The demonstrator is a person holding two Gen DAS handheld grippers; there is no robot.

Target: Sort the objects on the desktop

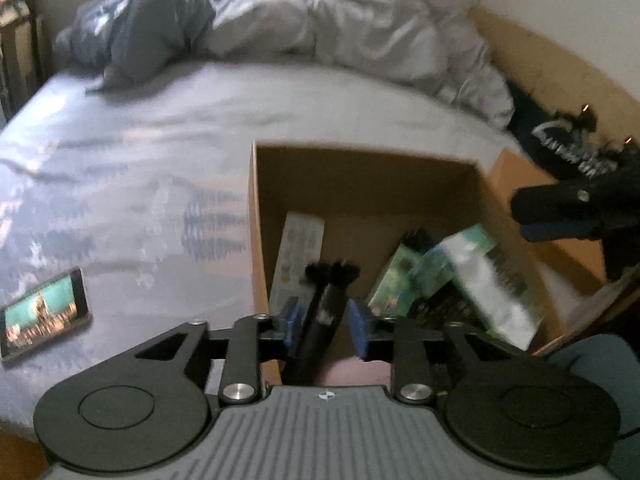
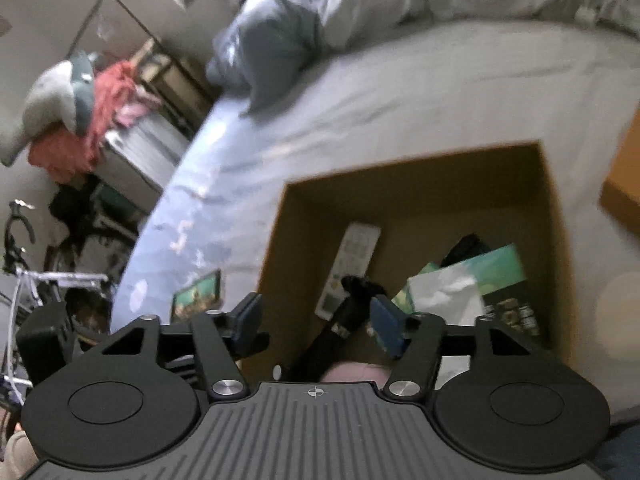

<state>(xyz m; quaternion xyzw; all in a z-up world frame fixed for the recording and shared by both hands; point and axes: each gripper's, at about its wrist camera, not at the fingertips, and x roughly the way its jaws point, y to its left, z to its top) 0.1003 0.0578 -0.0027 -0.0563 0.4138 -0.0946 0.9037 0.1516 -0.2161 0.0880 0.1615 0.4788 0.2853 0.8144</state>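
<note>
Both claws hover over the cardboard box (image 1: 360, 184): left claw (image 1: 325, 322) apart around a black stick-like object (image 1: 320, 312), right claw (image 2: 318, 320) apart.

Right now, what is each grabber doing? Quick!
Left gripper: partly open around a black tool over the box; grip cannot be told.
Right gripper: open, holding nothing.

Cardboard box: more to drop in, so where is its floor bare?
In the brown cardboard box, bare floor runs along the far wall and between the white remote control and the green printed cartons. The right side is crowded.
</note>
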